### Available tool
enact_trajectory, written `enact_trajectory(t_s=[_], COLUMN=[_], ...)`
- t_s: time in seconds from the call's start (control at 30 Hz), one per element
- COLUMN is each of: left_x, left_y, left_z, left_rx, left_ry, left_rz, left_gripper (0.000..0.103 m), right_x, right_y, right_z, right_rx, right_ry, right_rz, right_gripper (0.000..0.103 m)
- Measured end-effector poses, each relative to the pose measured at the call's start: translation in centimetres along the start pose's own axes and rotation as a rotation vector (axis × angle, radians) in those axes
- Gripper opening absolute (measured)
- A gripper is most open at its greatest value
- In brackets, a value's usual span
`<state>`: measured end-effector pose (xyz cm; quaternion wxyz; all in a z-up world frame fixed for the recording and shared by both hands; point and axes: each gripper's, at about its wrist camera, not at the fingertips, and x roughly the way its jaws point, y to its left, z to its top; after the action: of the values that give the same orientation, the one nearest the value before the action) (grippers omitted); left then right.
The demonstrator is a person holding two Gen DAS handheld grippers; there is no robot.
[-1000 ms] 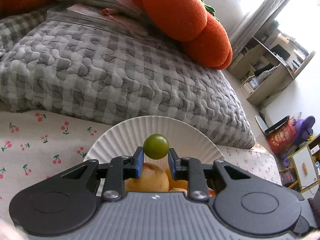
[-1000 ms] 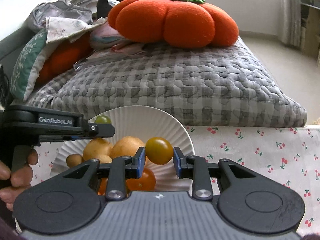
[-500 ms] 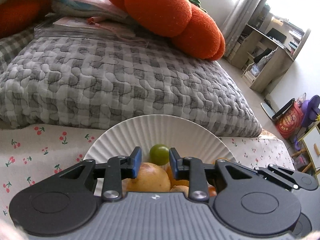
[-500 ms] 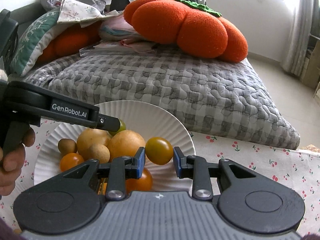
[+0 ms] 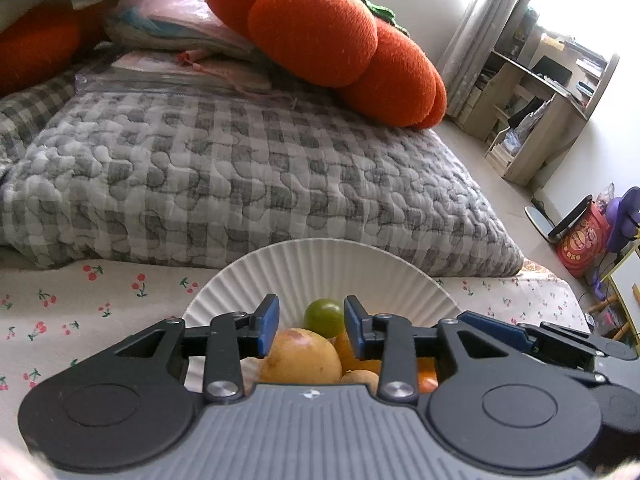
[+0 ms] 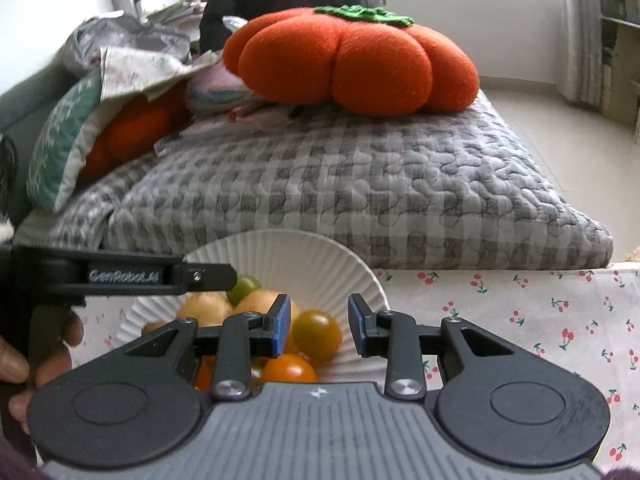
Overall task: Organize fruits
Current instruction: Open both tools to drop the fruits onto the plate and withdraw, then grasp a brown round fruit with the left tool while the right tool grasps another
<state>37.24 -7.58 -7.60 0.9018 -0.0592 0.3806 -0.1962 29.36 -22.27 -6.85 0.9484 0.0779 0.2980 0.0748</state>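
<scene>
Person's hand: at 9 o'clock in the right wrist view, wrapped round the black handle of the left gripper.
Left gripper: black two-finger tool with blue pads, jaws parted and holding nothing; it hangs over the plate.
Small round green tomato: lying in the plate at 12 o'clock of the fruit pile, seen in the gap between the left jaws, touching neither pad.
Large yellow round fruit: at 7 o'clock of the green tomato, touching it.
White fluted paper plate: on the cherry-print cloth, its far rim against the grey checked quilt.
Right gripper: jaws spread, empty.
Olive-yellow cherry tomato: resting on the plate's fruit, just beside the left pad, clear of the right one.
Orange cherry tomato: at 7 o'clock of the olive one.
Orange pumpkin-shaped plush cushion: on the quilt at 12 o'clock.
</scene>
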Motion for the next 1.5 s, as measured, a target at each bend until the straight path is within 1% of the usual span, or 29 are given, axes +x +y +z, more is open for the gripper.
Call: enact_trajectory(t_s=[0.13, 0.23, 0.4, 0.5, 0.53, 0.6, 0.67, 0.77, 0.87, 1.0, 1.13, 1.23, 1.27, 1.33, 1.43, 1.5], left_x=[-1.7, -3.3, -5.7, -6.9, -7.3, -8.0, -8.7, -10.1, -12.1, -14.5, -16.6, -18.1, -18.5, -19.4, -20.3, -20.3], left_y=[0.1, 0.6, 2.1, 3.0, 3.3, 3.6, 3.7, 3.7, 3.5, 3.0, 1.9, 0.9, 0.6, 0.1, -0.2, -0.1], left_z=[0.4, 0.8, 0.9, 0.9, 0.9, 0.6, 0.1, -1.0, -2.2, -3.7, -4.7, -5.2, -5.3, -5.8, -7.1, -7.8], left_rx=[-0.005, 0.000, 0.011, 0.020, 0.018, 0.018, 0.034, 0.052, 0.058, 0.062, 0.073, 0.088, 0.089, 0.089, 0.092, 0.089], left_ry=[-0.011, -0.023, -0.013, 0.007, 0.013, 0.032, 0.053, 0.062, 0.047, 0.024, 0.004, -0.025, -0.034, -0.051, -0.063, -0.049], left_rz=[-0.007, 0.013, 0.091, 0.136, 0.151, 0.174, 0.210, 0.262, 0.306, 0.375, 0.402, 0.432, 0.438, 0.442, 0.446, 0.458], left_gripper=[0.027, 0.030, 0.032, 0.033, 0.033, 0.035, 0.036, 0.037, 0.037, 0.039, 0.041, 0.043, 0.045, 0.050, 0.053, 0.054], right_x=[-0.9, -1.3, -1.9, -2.6, -2.9, -3.6, -4.2, -5.1, -6.5, -8.3, -9.9, -11.1, -11.4, -12.0, -12.3, -12.1], right_y=[0.0, 0.8, 3.5, 5.2, 5.7, 6.8, 7.9, 9.0, 10.0, 11.0, 12.3, 13.1, 13.3, 13.8, 14.5, 14.9], right_z=[0.6, 0.8, 1.0, 1.0, 1.0, 0.7, 0.2, -0.7, -1.9, -2.8, -3.6, -4.0, -4.3, -4.8, -5.8, -6.3], right_rx=[0.038, 0.031, -0.022, -0.068, -0.083, -0.114, -0.145, -0.188, -0.229, -0.240, -0.266, -0.249, -0.241, -0.245, -0.277, -0.289], right_ry=[-0.011, -0.012, 0.009, 0.025, 0.028, 0.033, 0.045, 0.064, 0.079, 0.082, 0.079, 0.101, 0.111, 0.123, 0.140, 0.172], right_rz=[0.012, 0.024, 0.042, 0.056, 0.058, 0.060, 0.068, 0.072, 0.069, 0.081, 0.080, 0.086, 0.093, 0.108, 0.120, 0.131], right_gripper=[0.030, 0.030, 0.030, 0.030, 0.031, 0.038, 0.038, 0.038, 0.038, 0.038, 0.042, 0.046, 0.049, 0.051, 0.055, 0.056])
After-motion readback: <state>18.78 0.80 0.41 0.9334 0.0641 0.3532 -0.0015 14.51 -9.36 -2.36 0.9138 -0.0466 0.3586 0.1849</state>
